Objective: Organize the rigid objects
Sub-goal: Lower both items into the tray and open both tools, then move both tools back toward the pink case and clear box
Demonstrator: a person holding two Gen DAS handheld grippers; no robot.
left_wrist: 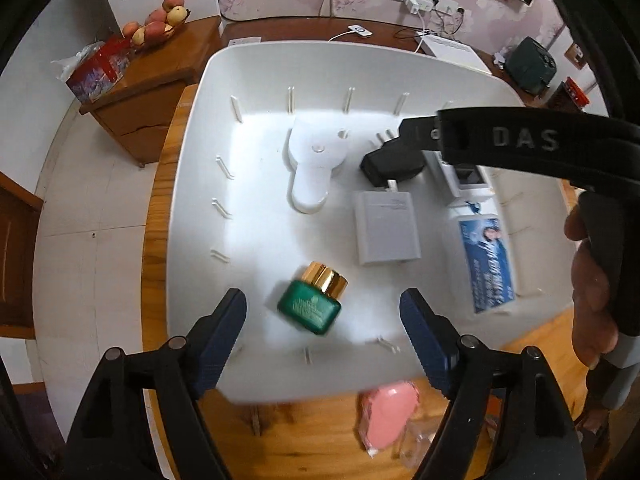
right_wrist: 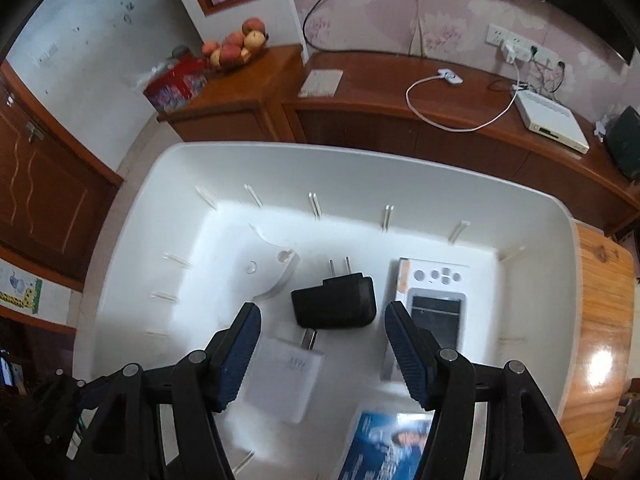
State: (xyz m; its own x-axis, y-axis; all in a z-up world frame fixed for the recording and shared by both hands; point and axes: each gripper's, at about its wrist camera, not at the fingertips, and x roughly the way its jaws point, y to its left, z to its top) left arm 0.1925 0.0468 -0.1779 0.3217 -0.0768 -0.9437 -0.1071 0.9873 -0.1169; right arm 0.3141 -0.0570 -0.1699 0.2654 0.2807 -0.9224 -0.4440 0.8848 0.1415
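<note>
A white bin (left_wrist: pixel 200 128) sits on a round wooden table (left_wrist: pixel 160 208); it also shows in the right wrist view (right_wrist: pixel 132 216). In it lie a green bottle with a gold cap (left_wrist: pixel 311 304), a white charger (left_wrist: pixel 387 229), a black plug adapter (right_wrist: pixel 335 301), a white flat plastic piece (left_wrist: pixel 314 160), a white device box (right_wrist: pixel 434 300) and a blue card (left_wrist: pixel 490 264). My left gripper (left_wrist: pixel 322 344) is open above the green bottle, apart from it. My right gripper (right_wrist: pixel 322 354) is open just above the black adapter, empty.
A pink oval object (left_wrist: pixel 388 416) and a clear wrapper lie on the table outside the bin's near wall. Beyond stand wooden cabinets (right_wrist: pixel 248 100) with a fruit bowl (right_wrist: pixel 236 46), a red box, cables and a white router (right_wrist: pixel 552 120).
</note>
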